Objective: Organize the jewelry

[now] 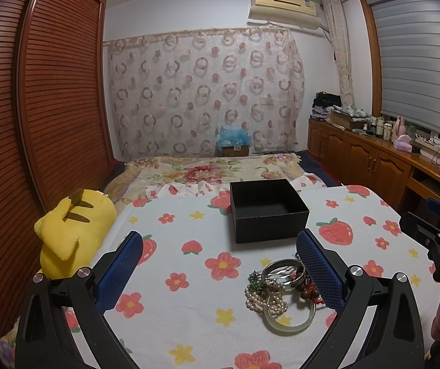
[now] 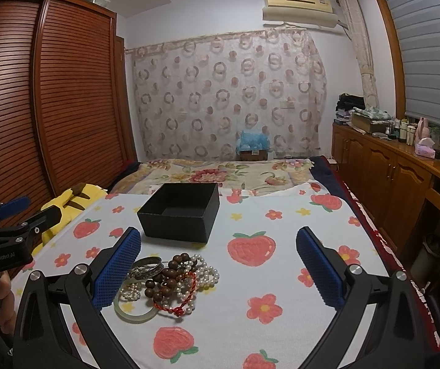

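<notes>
Item: jewelry pile (image 1: 281,292), one tangled heap on the strawberry-and-flower bedspread (image 1: 189,230). Contents as far as can be told: pale green bangle (image 1: 290,323), silver bangles (image 1: 281,269), pearl strands (image 2: 203,272), brown wooden beads (image 2: 170,272), red cord bracelet (image 2: 186,295) (finer pieces too tangled to separate).

Item: black box (image 1: 267,210), open-topped, interior dark and bare as seen, standing on the bedspread at 12 o'clock from the pile, near but apart.

Left gripper (image 1: 220,264): jaws spread wide, holding nothing; the pile lies at 4 o'clock from its midpoint, just beside the right-hand pad.

Right gripper (image 2: 218,264): jaws spread wide, holding nothing; the pile lies at 8 o'clock, against the left-hand pad.

Surroundings: yellow plush toy (image 1: 72,230) at the bed's left edge; slatted wooden wardrobe (image 1: 50,107) at 9 o'clock; patterned curtain (image 1: 204,92) at 12 o'clock.
</notes>
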